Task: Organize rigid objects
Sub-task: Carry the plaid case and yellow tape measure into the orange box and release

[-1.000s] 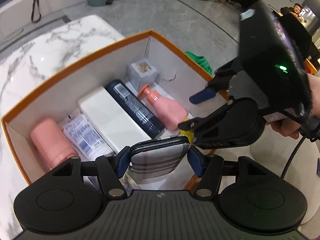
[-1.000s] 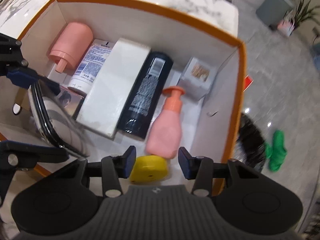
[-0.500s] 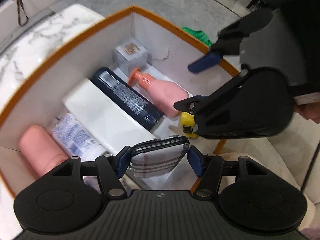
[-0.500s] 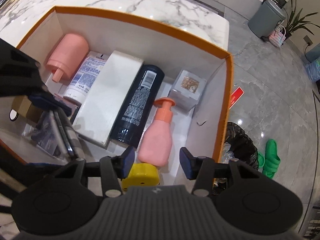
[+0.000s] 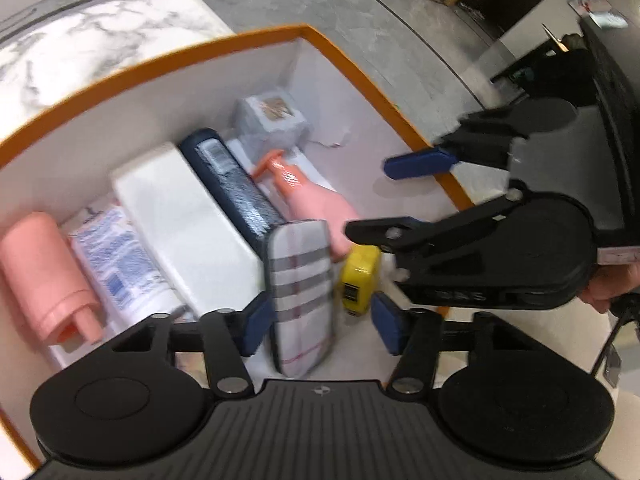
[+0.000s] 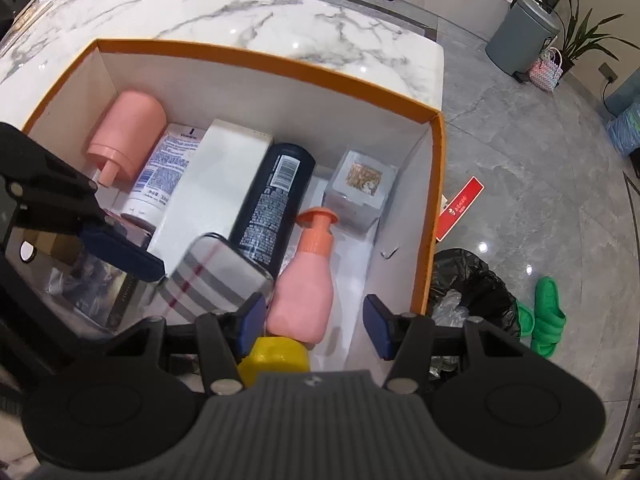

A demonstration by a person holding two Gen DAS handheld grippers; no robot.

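Both my grippers stand with jaws apart over the orange box (image 6: 436, 184). Plaid case (image 5: 300, 292) lies in the box between my left gripper's (image 5: 318, 326) fingers, unclamped, long axis running forward; my right gripper (image 6: 314, 324) hovers farther off.

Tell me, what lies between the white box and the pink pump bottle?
The dark bottle lies between the white box and pink pump bottle, clearest in the right wrist view.
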